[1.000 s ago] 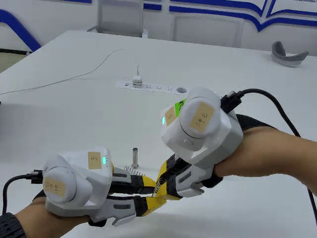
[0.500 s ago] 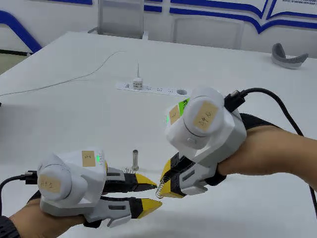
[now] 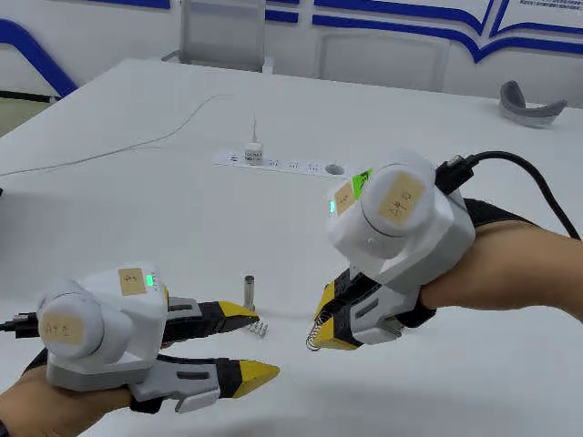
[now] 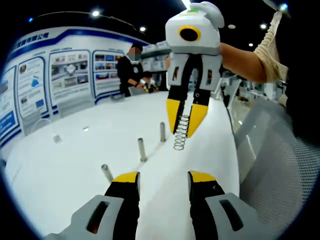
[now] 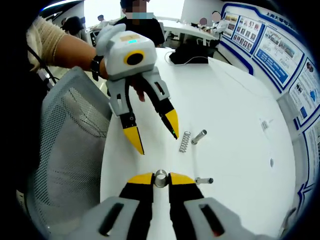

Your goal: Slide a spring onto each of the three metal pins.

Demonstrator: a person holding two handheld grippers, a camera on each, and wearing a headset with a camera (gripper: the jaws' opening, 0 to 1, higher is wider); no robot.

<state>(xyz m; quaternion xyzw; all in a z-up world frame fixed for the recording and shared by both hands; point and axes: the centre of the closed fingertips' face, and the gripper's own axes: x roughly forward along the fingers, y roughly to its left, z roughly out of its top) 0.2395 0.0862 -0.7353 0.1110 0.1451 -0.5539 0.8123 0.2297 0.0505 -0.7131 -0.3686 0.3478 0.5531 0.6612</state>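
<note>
Bright wire spring (image 4: 181,132), dull brushed-metal pin (image 3: 249,291), smooth matt white table (image 3: 137,209); right gripper (image 3: 320,333) shell is satin white plastic with matt tips

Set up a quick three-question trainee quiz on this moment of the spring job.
1. True or false: the left gripper has its fingers open.
2. Which one holds a spring? A) left gripper B) right gripper
3. How many pins stand on the table in the left gripper view?
Key: 1 true; 2 B; 3 three.
</note>
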